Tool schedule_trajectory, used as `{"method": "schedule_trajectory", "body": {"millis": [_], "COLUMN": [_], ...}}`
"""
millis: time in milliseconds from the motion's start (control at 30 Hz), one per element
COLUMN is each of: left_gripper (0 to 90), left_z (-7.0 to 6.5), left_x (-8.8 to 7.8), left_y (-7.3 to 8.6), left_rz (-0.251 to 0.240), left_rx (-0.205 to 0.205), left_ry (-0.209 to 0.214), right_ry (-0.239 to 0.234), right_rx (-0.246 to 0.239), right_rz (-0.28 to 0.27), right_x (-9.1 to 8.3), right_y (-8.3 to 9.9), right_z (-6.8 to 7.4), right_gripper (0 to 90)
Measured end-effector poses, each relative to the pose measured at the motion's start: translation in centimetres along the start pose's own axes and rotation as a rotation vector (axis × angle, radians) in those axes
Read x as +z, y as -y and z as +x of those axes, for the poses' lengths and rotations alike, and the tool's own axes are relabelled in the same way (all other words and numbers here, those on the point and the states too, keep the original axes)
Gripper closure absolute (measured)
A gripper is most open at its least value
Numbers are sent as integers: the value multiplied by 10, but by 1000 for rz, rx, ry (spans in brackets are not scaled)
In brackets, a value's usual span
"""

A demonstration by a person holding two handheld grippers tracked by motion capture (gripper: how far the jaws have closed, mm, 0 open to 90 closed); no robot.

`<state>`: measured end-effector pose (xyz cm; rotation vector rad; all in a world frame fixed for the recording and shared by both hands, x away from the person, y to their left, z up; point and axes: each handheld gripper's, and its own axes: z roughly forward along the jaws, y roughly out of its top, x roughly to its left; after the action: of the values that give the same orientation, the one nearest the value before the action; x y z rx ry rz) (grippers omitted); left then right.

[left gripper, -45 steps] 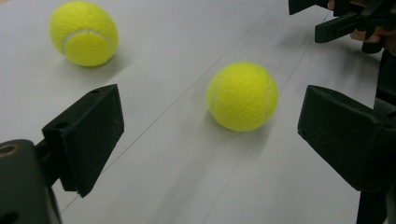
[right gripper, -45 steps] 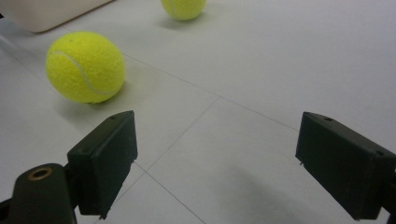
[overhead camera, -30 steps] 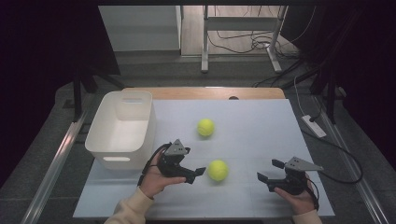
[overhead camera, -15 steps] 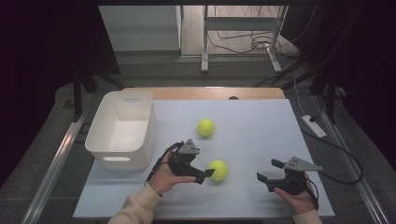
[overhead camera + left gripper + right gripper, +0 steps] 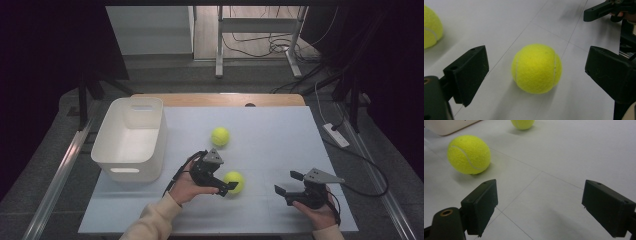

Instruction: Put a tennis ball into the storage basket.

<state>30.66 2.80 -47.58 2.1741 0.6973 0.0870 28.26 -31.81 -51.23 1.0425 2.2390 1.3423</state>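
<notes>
I have the left gripper [image 5: 226,186] low over the mat [image 5: 280,135], its jaws spread wide. They have just been opening further. The near ball [image 5: 233,182] sits between them on the mat. In the left gripper view the near ball [image 5: 536,68] is centred in the gap, with clear space to each pad, so neither pad presses on it. Nothing is held.

Ball positions:
- Near ball: on the mat, toward the front edge, just ahead of my left hand [image 5: 187,186].
- Far ball [image 5: 220,136]: on the mat, farther back, well apart from the near one. It is at the upper left edge of the left gripper view [image 5: 431,27].

The bin [image 5: 131,137] stands at the left edge of the mat, to the left of both balls. I see nothing inside it.

I hold the right gripper [image 5: 289,184] at the front right of the mat, well apart from both balls. Its jaws are spread wide with bare mat between them. In the right gripper view the near ball [image 5: 469,154] lies up and to the left of its jaws, and the far ball [image 5: 522,123] is at the top edge.
</notes>
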Motion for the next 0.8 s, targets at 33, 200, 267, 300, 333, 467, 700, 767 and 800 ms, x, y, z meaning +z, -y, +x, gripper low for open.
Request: {"method": "schedule_trajectory", "body": {"millis": [33, 200, 267, 300, 333, 467, 700, 767, 800], "left_gripper": [57, 55, 51, 49, 47, 34, 31, 31, 31], "left_z": [0, 1, 1, 1, 1, 0, 0, -1, -1], "left_x": [1, 6, 7, 8, 9, 14, 24, 29, 31], "left_y": [0, -1, -2, -2, -3, -4, -5, -5, -5], "left_rz": [1, 12, 13, 17, 21, 45, 75, 92, 94], "left_rx": [-4, -8, -13, -13, -15, 5, 2, 2, -2], "left_ry": [-1, -2, -1, 0, 1, 12, 10, 9, 11], "right_ry": [0, 0, 0, 0, 0, 1, 3, 3, 4], "right_rx": [1, 2, 2, 2, 1, 2, 0, 0, 1], "right_rz": [0, -1, 1, 2, 2, 3, 9, 8, 9], "right_x": [0, 0, 0, 0, 0, 0, 1, 1, 1], "right_y": [0, 0, 0, 0, 0, 0, 0, 0, 0], "right_z": [0, 0, 0, 0, 0, 0, 0, 0, 0], "right_gripper": [135, 135, 135, 135, 135, 135, 135, 135, 135]}}
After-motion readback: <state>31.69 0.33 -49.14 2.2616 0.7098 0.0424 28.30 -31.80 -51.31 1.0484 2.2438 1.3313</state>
